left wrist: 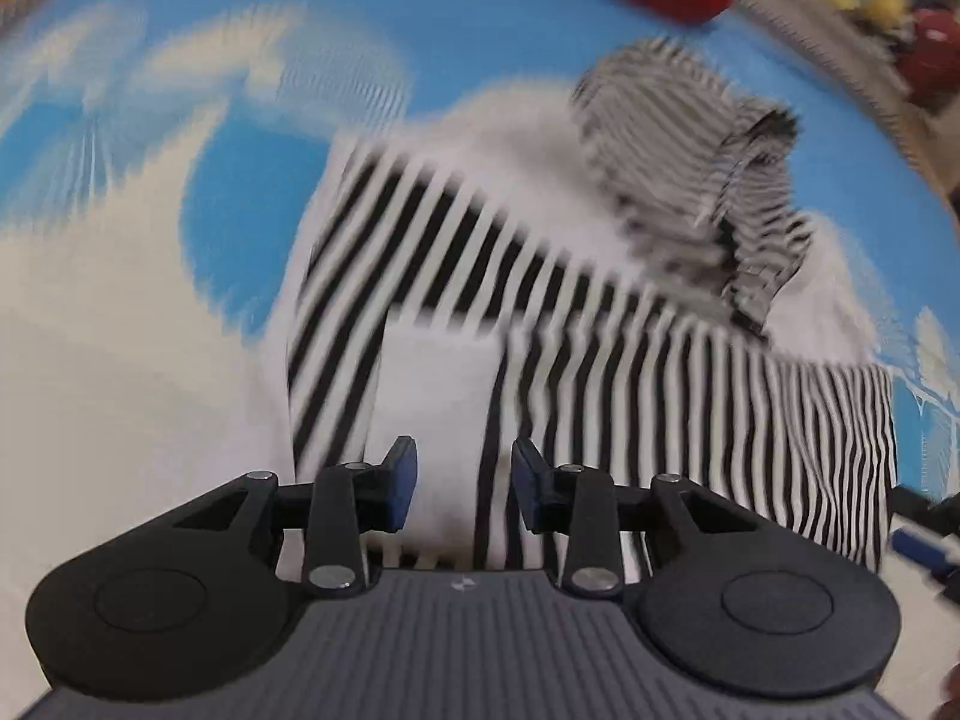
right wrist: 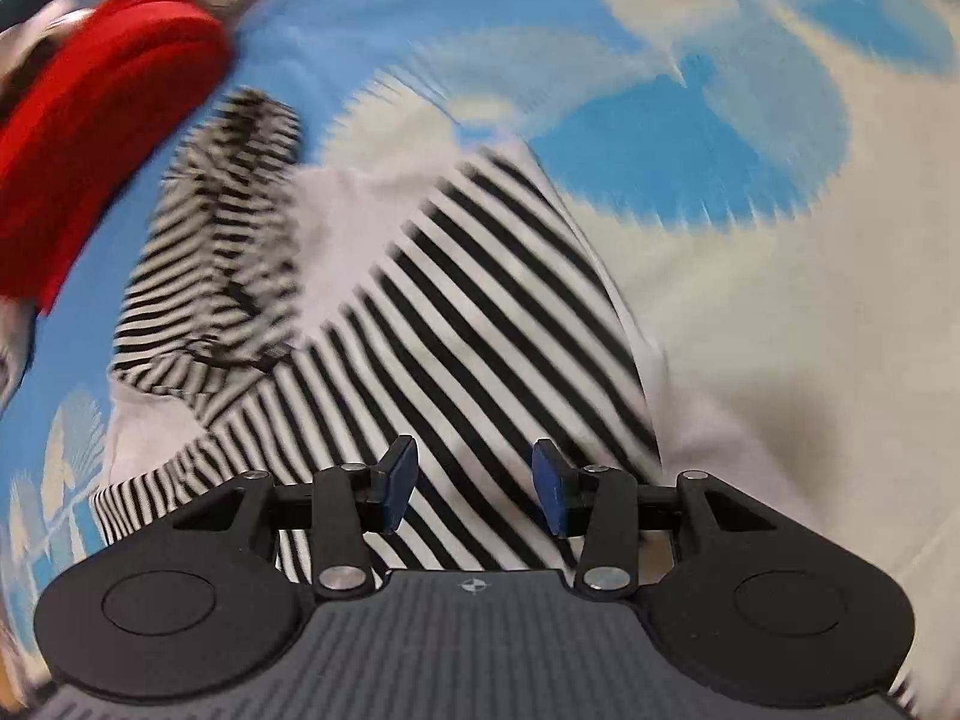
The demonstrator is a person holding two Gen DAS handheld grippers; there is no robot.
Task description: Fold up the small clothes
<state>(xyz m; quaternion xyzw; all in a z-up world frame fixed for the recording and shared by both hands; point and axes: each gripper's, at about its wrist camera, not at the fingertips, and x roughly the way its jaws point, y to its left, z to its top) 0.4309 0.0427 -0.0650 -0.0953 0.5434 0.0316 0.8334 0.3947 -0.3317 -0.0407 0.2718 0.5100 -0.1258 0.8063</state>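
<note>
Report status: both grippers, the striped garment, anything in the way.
Left gripper open, empty. Right gripper open, empty. Black-and-white striped garment lies rumpled on blue-and-white patterned sheet, not folded flat. Red fabric item near its far end; frames blurred.

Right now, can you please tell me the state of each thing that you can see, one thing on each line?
Left gripper: open, holding nothing.
Right gripper: open, holding nothing.
Striped garment: lying on the cloth, partly folded, far end bunched up.
Red fabric: lying beyond the garment, untouched.
Blue and white cloth: spread flat under everything.
</note>
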